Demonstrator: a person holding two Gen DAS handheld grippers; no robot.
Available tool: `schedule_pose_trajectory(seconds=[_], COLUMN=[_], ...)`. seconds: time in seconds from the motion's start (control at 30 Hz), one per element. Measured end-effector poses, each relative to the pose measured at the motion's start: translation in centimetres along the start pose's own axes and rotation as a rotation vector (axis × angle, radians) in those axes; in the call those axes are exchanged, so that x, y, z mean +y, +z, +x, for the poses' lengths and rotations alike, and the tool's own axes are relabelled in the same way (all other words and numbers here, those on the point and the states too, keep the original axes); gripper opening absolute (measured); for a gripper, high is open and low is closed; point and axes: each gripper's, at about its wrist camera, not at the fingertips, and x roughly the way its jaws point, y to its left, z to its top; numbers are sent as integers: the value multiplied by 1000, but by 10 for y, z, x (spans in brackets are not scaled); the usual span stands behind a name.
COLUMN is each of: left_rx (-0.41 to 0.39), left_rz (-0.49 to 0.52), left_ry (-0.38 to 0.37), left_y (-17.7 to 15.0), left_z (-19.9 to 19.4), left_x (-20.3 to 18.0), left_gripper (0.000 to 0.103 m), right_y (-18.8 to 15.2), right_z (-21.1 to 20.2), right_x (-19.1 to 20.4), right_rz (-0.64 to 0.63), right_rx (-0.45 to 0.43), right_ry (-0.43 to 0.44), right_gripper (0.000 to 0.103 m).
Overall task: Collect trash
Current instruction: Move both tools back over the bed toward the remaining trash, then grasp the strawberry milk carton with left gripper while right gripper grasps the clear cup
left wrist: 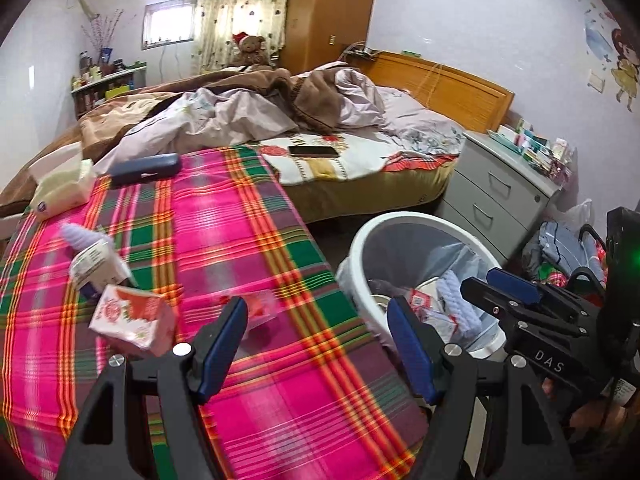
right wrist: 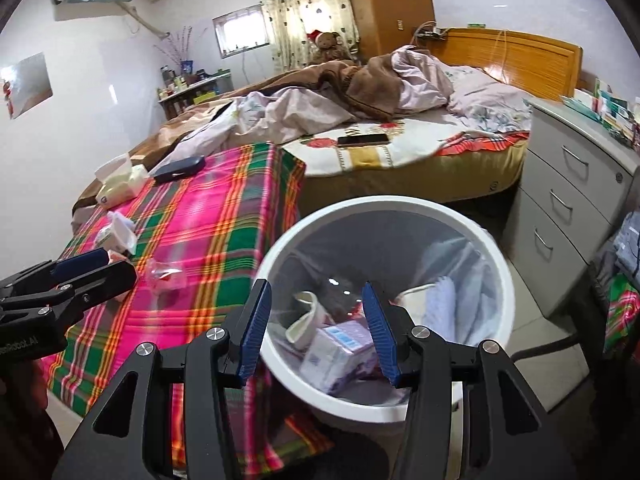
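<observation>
On the pink and green plaid cloth (left wrist: 248, 216) lie a pink and white carton (left wrist: 132, 316), a white carton (left wrist: 98, 268) and a clear wrapper (left wrist: 260, 304) with red print. My left gripper (left wrist: 316, 340) hovers open over the cloth's right side, just right of the wrapper, nothing between its fingers. The white trash bin (right wrist: 280, 248) stands on the floor beside the cloth. It holds a purple and white box (right wrist: 340, 352) and other scraps. My right gripper (right wrist: 318, 320) hangs open and empty above the bin's mouth. The wrapper (right wrist: 166, 274) also shows in the right wrist view.
A tissue pack (left wrist: 60, 192) and a blue case (left wrist: 144, 166) lie at the cloth's far end. A phone (left wrist: 314, 151) rests on the unmade bed behind. A grey drawer cabinet (left wrist: 500, 188) stands right of the bin, with bags of clothes (left wrist: 560, 248) on the floor.
</observation>
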Motion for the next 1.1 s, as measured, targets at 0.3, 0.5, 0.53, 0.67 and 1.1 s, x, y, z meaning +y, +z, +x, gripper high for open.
schedule_pose_trajectory(seconds=[0.3, 0.5, 0.53, 0.67, 1.1], left_rx=[7, 29, 32, 47, 121], left_rz=[-94, -159, -169, -196, -214], left_ry=[93, 138, 145, 170, 180], left_y=[-19, -33, -35, -39, -43], left_z=[-8, -8, -8, -3, 30], left_x=[54, 91, 96, 112, 135], left_gripper=[74, 74, 74, 74, 74], right_y=[0, -1, -1, 1, 1], right_z=[12, 29, 31, 43, 73], right_x=[35, 59, 62, 78, 111], right_rz=[-57, -89, -93, -107, -161], right_rx=[15, 44, 48, 73, 142], right_ry=[67, 120, 127, 170, 239], right_gripper=[49, 49, 49, 50, 57])
